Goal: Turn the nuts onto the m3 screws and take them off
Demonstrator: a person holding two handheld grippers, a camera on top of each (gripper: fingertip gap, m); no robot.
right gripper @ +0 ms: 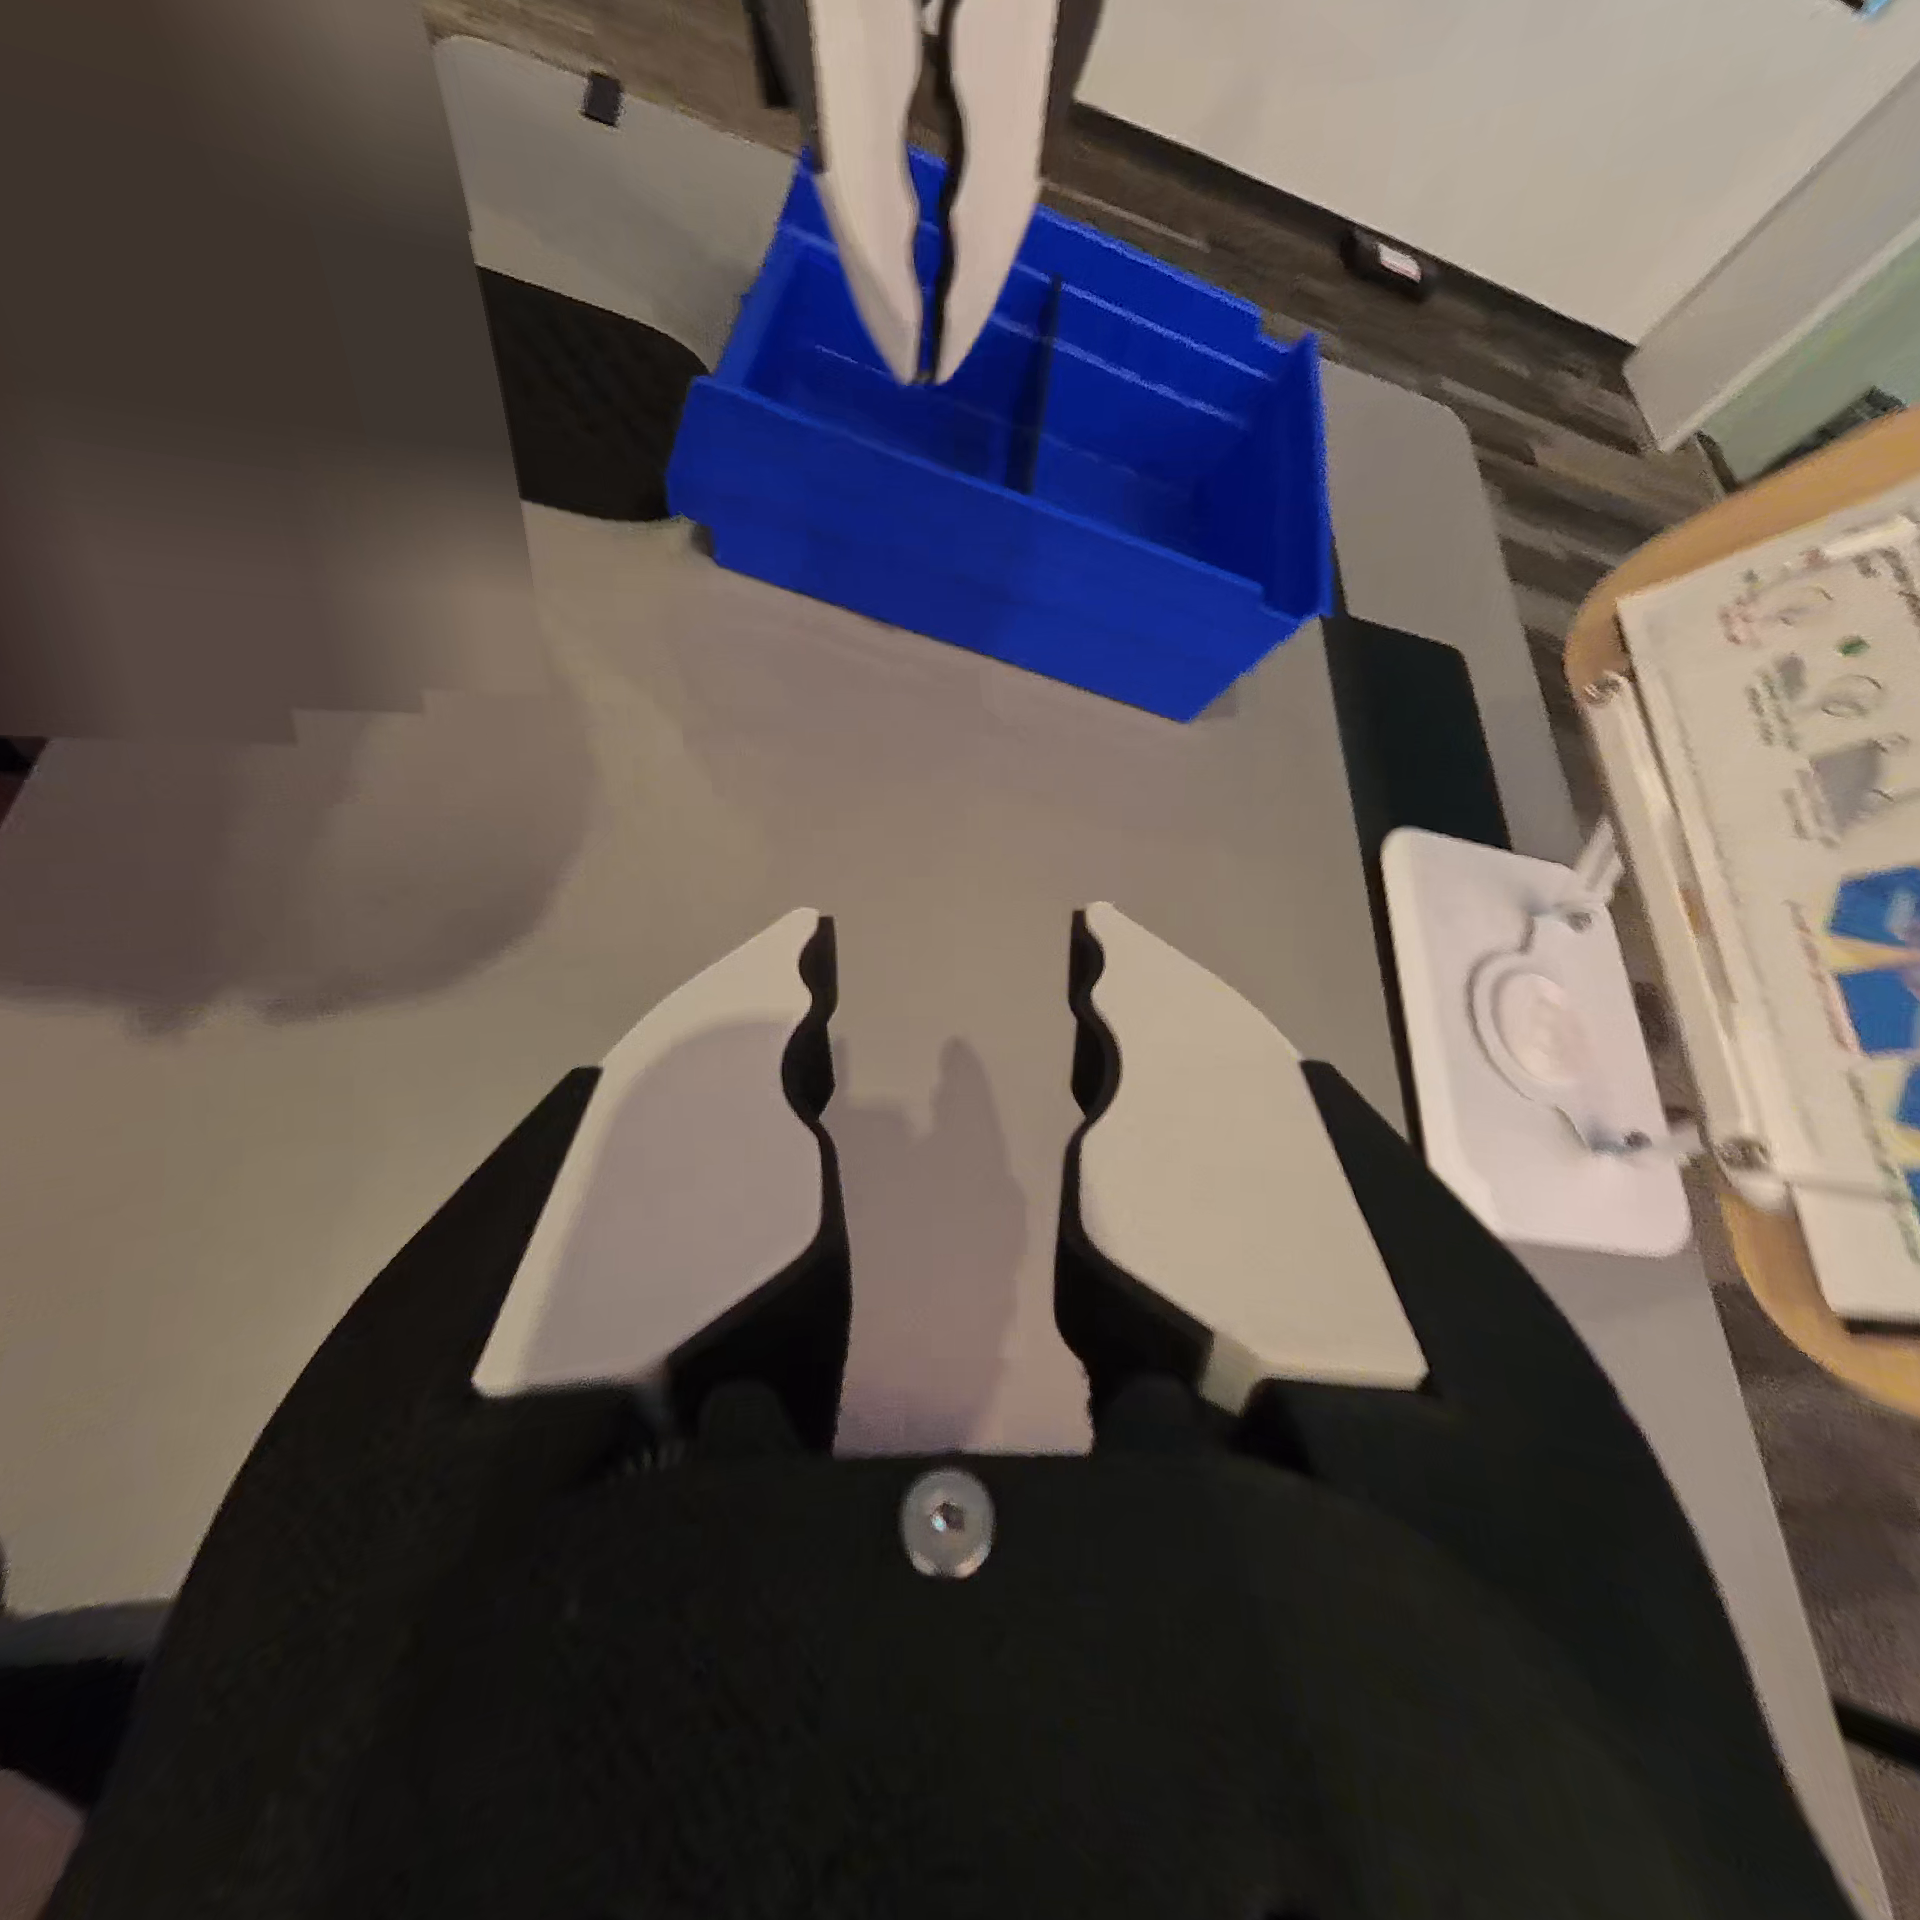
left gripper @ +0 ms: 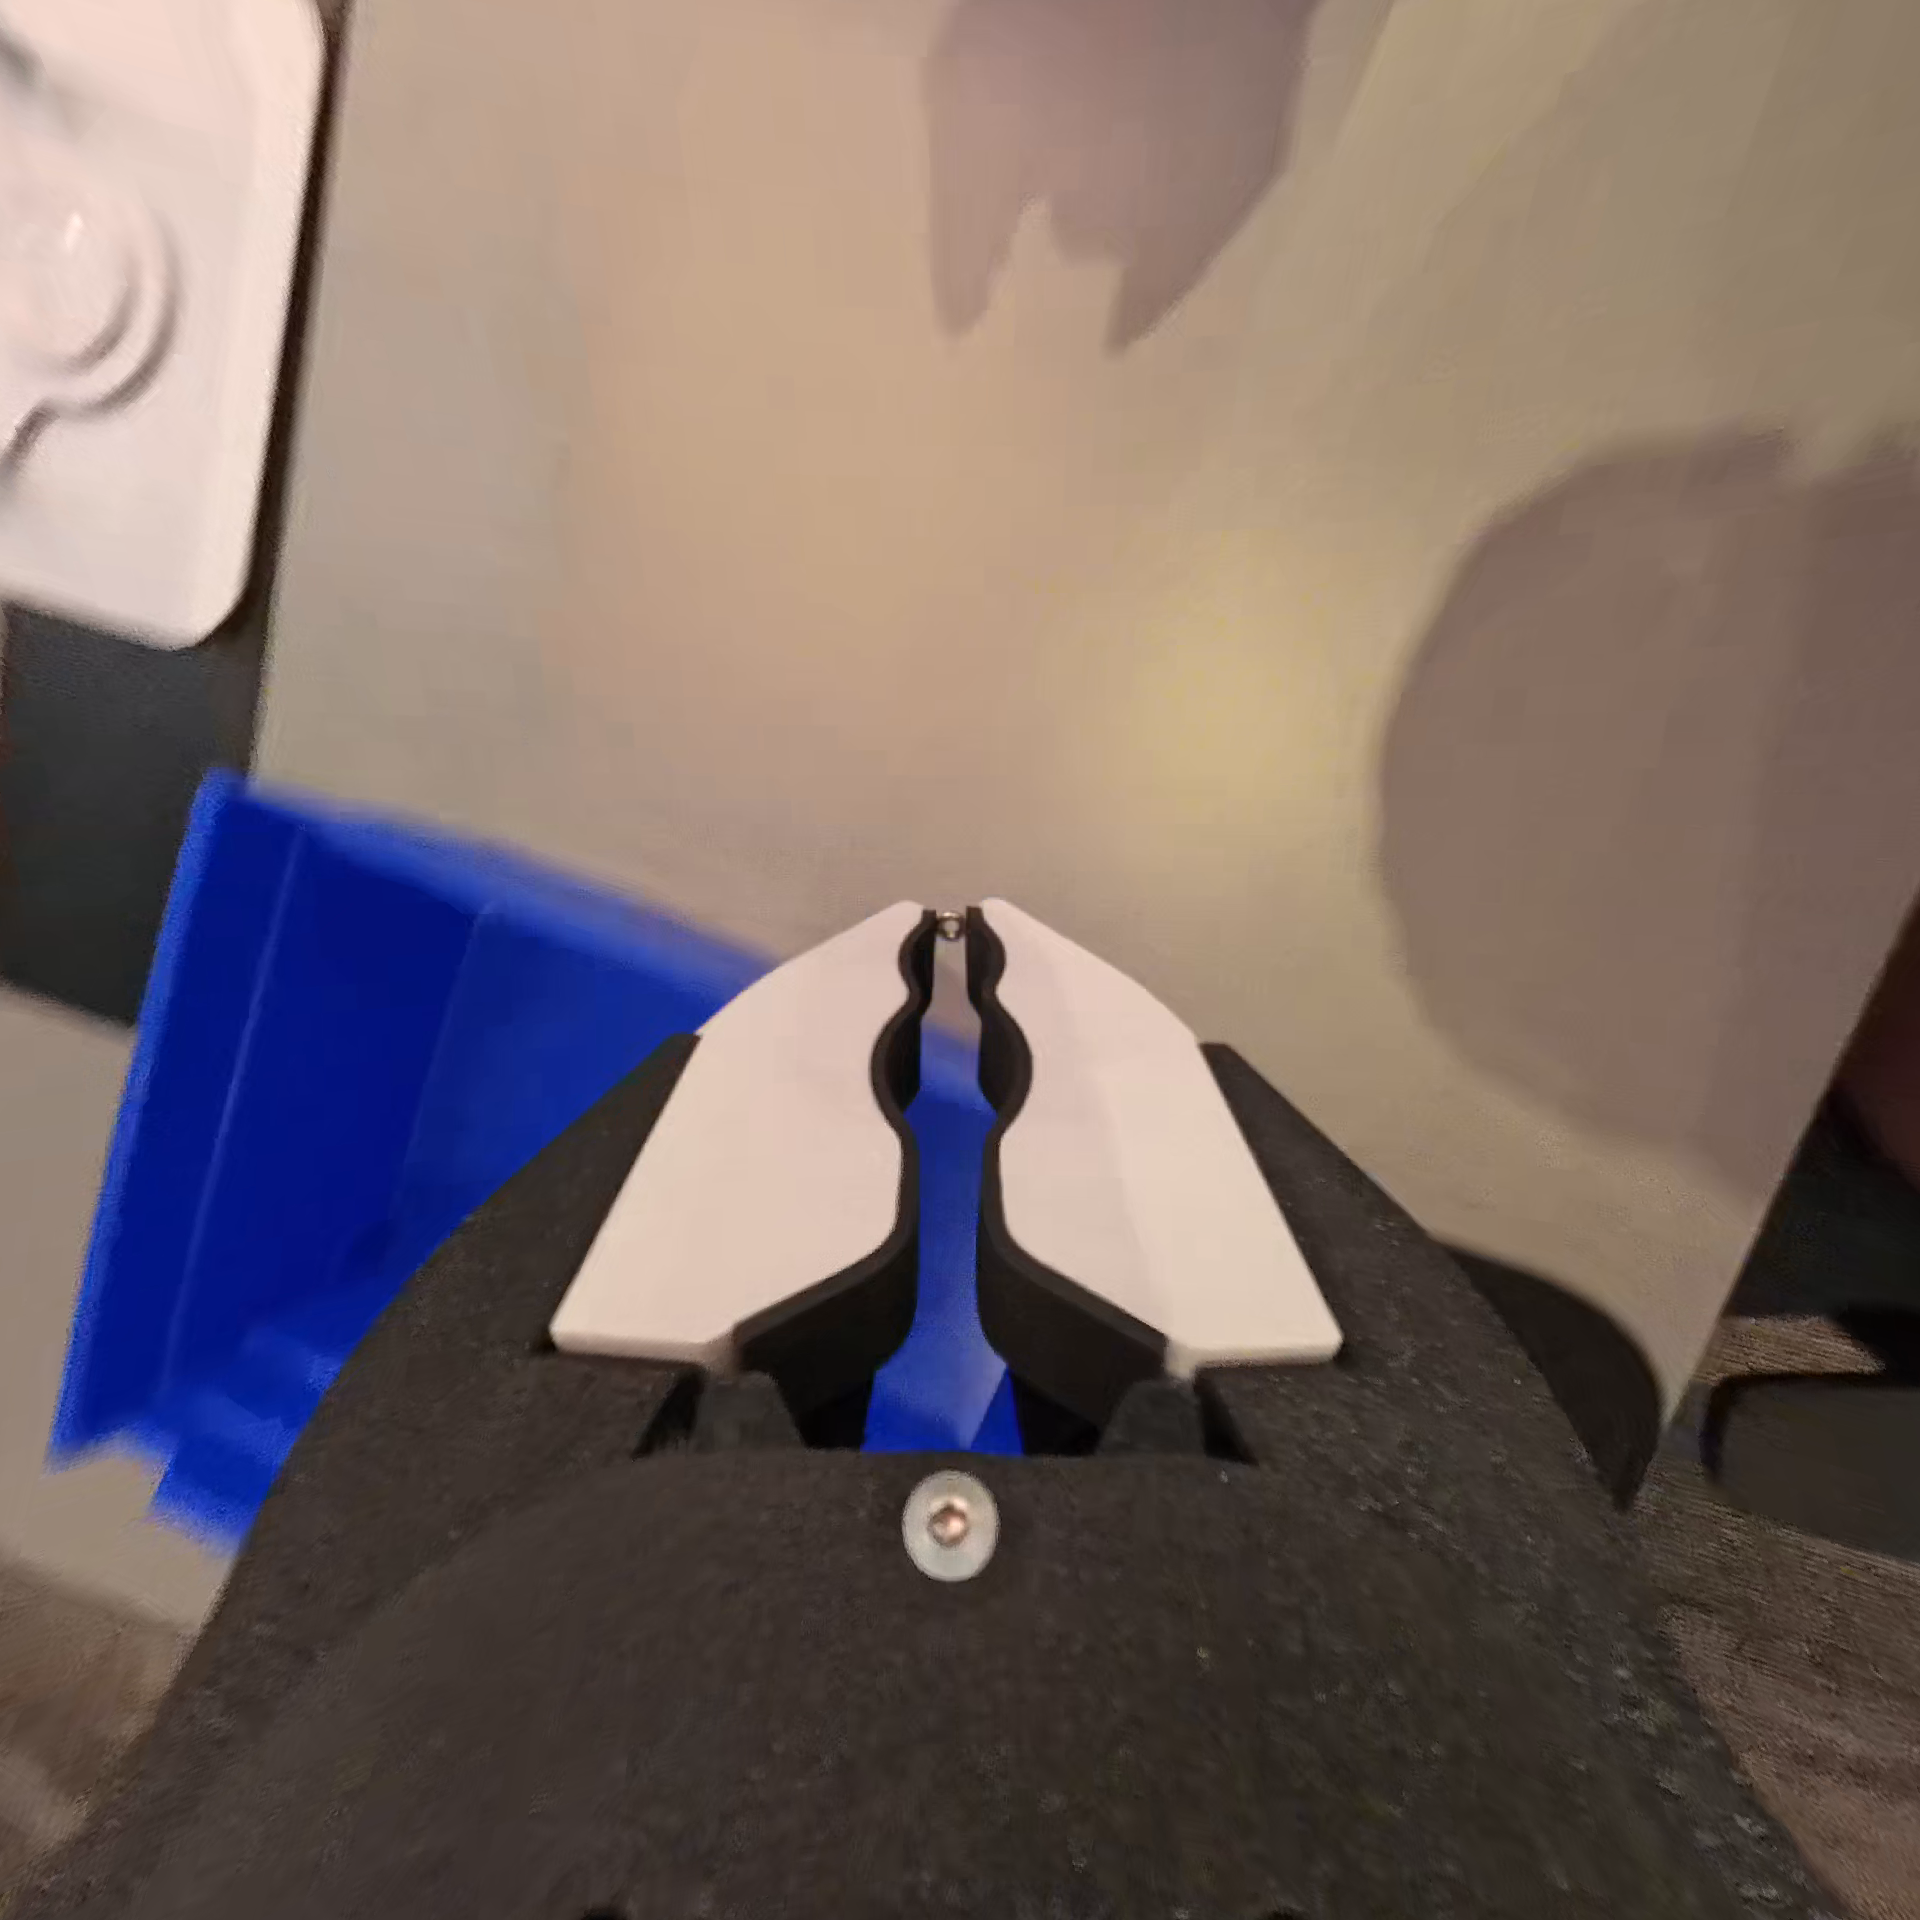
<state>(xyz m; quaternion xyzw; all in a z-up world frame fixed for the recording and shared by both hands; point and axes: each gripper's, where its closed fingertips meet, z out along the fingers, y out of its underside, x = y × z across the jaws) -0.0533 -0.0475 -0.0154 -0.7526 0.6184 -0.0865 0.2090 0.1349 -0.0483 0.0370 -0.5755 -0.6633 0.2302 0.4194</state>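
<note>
My left gripper [left gripper: 950, 916] is shut on a tiny metal part [left gripper: 949, 923], a nut or a screw head, pinched at its very fingertips; I cannot tell which. It hovers above the blue divided bin [left gripper: 343, 1091]. In the right wrist view the left gripper [right gripper: 928, 376] points down over the bin's [right gripper: 997, 520] left compartment. My right gripper [right gripper: 948, 920] is open and empty, held over the grey table [right gripper: 935, 790] in front of the bin. The bin's contents are too blurred to make out.
A white plastic tray [right gripper: 1527, 1049] lies at the table's right edge, also seen in the left wrist view [left gripper: 125, 312]. A round wooden stand with printed sheets [right gripper: 1766, 883] is further right. Black chair parts [right gripper: 582, 395] sit behind the bin. Tip to tip, the grippers are about 20 cm apart.
</note>
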